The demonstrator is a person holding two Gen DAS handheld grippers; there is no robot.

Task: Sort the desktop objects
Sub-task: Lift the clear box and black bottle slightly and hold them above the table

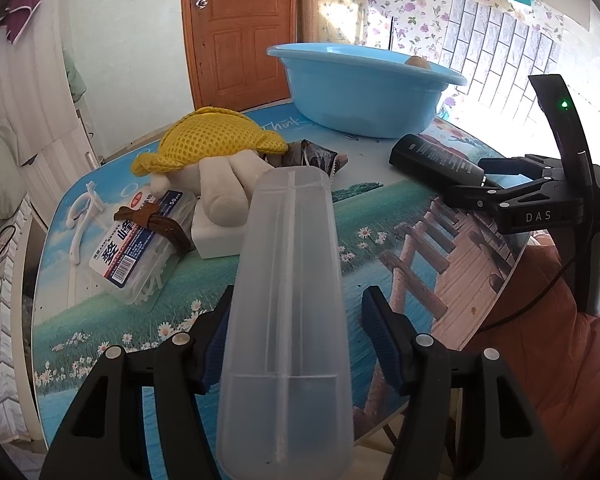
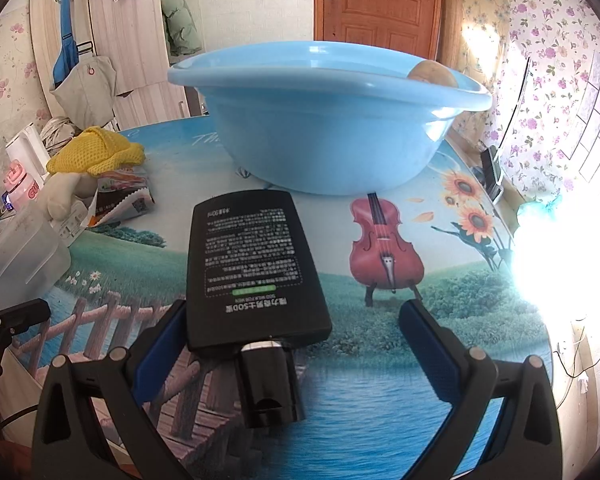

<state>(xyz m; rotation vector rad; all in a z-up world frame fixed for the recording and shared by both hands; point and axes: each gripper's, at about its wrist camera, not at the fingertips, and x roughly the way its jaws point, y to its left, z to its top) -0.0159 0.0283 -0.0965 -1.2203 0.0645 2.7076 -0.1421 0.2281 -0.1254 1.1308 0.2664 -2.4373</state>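
Straddling the black lotion bottle (image 2: 256,264) with jaws wide and unclosed, right gripper (image 2: 296,344) should centre before squeezing; left gripper (image 1: 296,340), likewise open, brackets a translucent plastic case (image 1: 288,300).

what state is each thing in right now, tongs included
left tongs: open, translucent case between the pads, right pad clear of it
translucent case: closed, pointing away along the tongs
right tongs: open around the black bottle
black bottle: lying flat on the table, capped, cap toward the camera
blue basin: upright, a brown round thing inside
floss pick box: lying flat, closed
door: shut
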